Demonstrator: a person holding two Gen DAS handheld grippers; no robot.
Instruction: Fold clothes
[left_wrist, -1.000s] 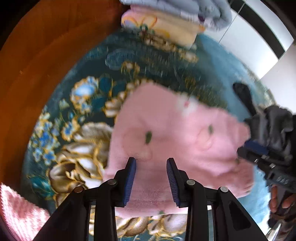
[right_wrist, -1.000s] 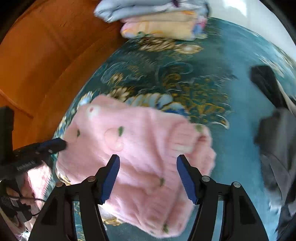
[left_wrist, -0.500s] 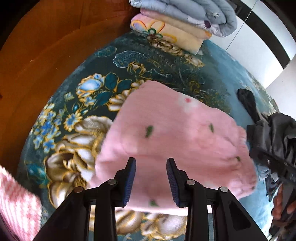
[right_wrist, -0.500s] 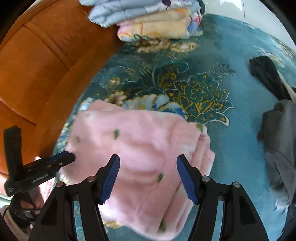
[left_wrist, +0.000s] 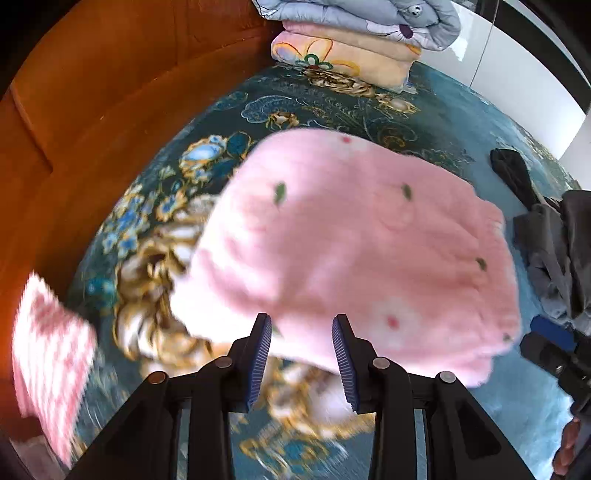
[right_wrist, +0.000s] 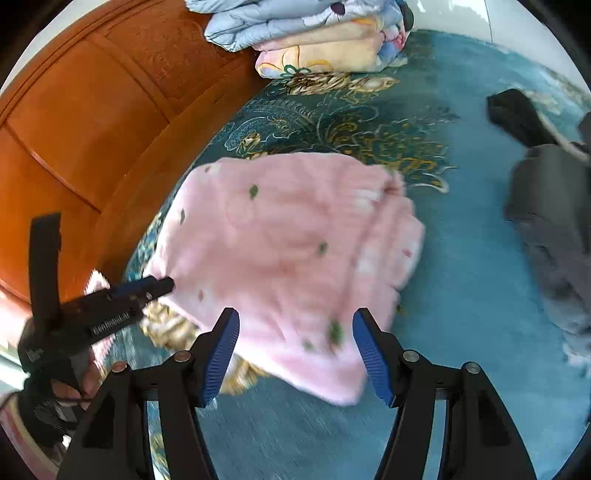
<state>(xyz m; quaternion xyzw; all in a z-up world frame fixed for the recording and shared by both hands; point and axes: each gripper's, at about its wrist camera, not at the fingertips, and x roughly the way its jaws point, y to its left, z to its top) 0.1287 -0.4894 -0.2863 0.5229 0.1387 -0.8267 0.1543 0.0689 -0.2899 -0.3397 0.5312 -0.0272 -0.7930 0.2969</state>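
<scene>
The pink sweater (right_wrist: 288, 251) lies folded on the bed (right_wrist: 461, 295), both tongs (left_wrist: 302, 354) (right_wrist: 295, 350) gaping empty; the grey clothes (right_wrist: 546, 206) look unfolded.

pink green-flecked sweater (left_wrist: 354, 251), teal floral bedspread (left_wrist: 229, 155)

Orange wooden headboard (right_wrist: 92, 122) behind teal floral bedspread (right_wrist: 461, 295).

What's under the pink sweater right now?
The pink sweater lies folded on the teal floral blanket, whose gold flowers show at its edges. Anything between its layers or beneath it is covered.
</scene>
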